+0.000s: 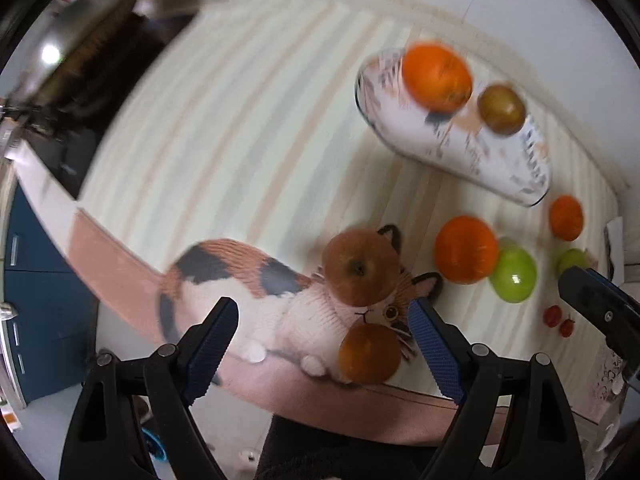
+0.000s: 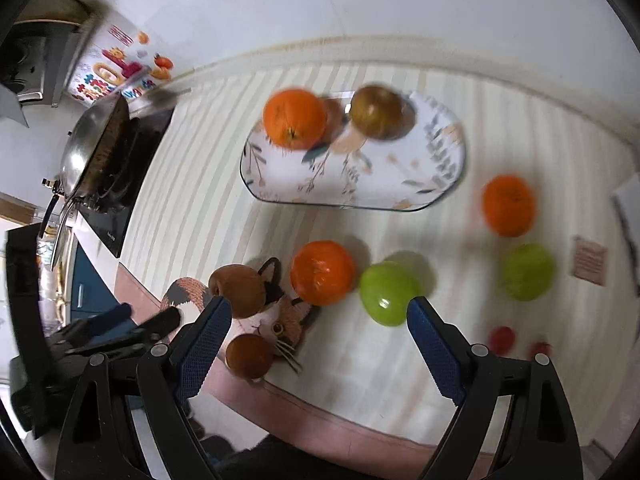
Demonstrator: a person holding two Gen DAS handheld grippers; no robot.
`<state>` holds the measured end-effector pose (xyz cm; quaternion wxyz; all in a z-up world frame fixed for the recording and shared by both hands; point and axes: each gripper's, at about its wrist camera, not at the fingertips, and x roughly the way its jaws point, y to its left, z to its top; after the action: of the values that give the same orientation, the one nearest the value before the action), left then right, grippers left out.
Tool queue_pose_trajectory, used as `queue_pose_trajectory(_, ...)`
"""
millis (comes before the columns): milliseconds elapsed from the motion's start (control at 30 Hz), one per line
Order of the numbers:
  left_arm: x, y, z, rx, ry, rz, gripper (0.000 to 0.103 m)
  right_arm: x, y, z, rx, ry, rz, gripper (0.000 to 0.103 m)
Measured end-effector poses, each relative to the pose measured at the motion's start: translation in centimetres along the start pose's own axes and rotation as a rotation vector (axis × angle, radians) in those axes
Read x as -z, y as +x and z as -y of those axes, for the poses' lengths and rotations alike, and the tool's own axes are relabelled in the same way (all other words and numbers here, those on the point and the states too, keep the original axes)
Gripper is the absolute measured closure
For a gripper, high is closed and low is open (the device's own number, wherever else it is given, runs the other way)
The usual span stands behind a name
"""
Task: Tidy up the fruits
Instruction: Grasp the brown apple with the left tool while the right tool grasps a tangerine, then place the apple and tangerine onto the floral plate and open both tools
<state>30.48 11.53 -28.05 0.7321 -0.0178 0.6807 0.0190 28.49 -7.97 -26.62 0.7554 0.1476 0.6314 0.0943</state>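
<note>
Both claws wide open, empty: left claw point(image 1: 322, 344) above a brown apple point(image 1: 362, 266) on the cat picture, right claw point(image 2: 318, 346) above a green apple point(image 2: 386, 294) on the striped desk point(image 2: 200, 200). Blurred orange point(image 2: 295, 118) and dull apple point(image 2: 377, 111) on the plate point(image 2: 360, 188). Two small red fruits point(image 2: 502, 339), smeared, hard to identify.

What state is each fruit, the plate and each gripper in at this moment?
Plate: on the table, holding two fruits.
Orange: on the plate.
Brownish apple: on the plate.
Brown fruits: two, on the cat mat.
Oranges: two, loose on the table.
Green apples: two, loose on the table.
Left gripper: open, empty.
Right gripper: open, empty.
</note>
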Motion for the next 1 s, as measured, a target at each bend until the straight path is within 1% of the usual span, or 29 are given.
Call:
queue_pose_trajectory(100,-1.5,3.5,0.8,0.026,0.018,-0.083,0.016,-0.9,2.8,0.3,0.007,0.013,-0.043,0.017)
queue_pose_trajectory(233,-2.4,6.4,2.4,0.027,0.069,-0.124,0.016,-2.0,4.8,0.0,0.046,-0.001,-0.064,0.017)
queue_pose_trajectory(267,-2.4,7.0,2.8,0.025,0.084,-0.121,0.025,-2.3,5.0,0.0,0.049,0.0,-0.07,0.017)
queue_pose_trajectory(300,-2.4,7.4,3.1,0.03,0.096,-0.121,0.039,-2.5,5.3,0.0,0.051,0.002,-0.074,0.017)
queue_pose_trajectory(367,-2.1,7.4,3.2,0.032,0.097,-0.108,0.039,-2.9,5.8,-0.2,0.062,0.0,-0.084,0.017)
queue_pose_trajectory(500,-1.4,7.1,1.9,-0.003,0.078,-0.09,0.04,-3.5,6.9,-0.9,0.074,-0.03,-0.114,0.017)
queue_pose_trajectory(567,-0.9,7.1,0.4,-0.015,0.049,-0.096,0.04,-3.7,7.9,-1.6,0.082,-0.058,-0.142,0.017)
queue_pose_trajectory(700,-0.5,7.0,-1.2,-0.011,0.011,-0.098,0.04,-3.8,10.7,-3.1,0.123,-0.13,-0.209,0.018)
queue_pose_trajectory(767,-0.3,7.0,-1.4,-0.006,-0.001,-0.096,0.04,-3.8,12.3,-3.7,0.167,-0.175,-0.246,0.021)
queue_pose_trajectory(833,-0.6,6.9,-1.8,-0.006,-0.005,-0.092,0.04,-3.5,13.6,-4.2,0.202,-0.219,-0.281,0.029)
queue_pose_trajectory(867,-0.6,6.9,-1.8,-0.004,-0.008,-0.09,0.04,-3.3,14.2,-4.5,0.222,-0.242,-0.292,0.03)
queue_pose_trajectory(900,-0.5,6.8,-1.9,-0.002,-0.012,-0.089,0.04,-3.2,14.6,-4.8,0.255,-0.272,-0.289,0.034)
queue_pose_trajectory(1000,-0.5,6.7,-2.9,0.003,-0.02,-0.089,0.04,-3.1,14.7,-5.3,0.264,-0.301,-0.284,0.034)
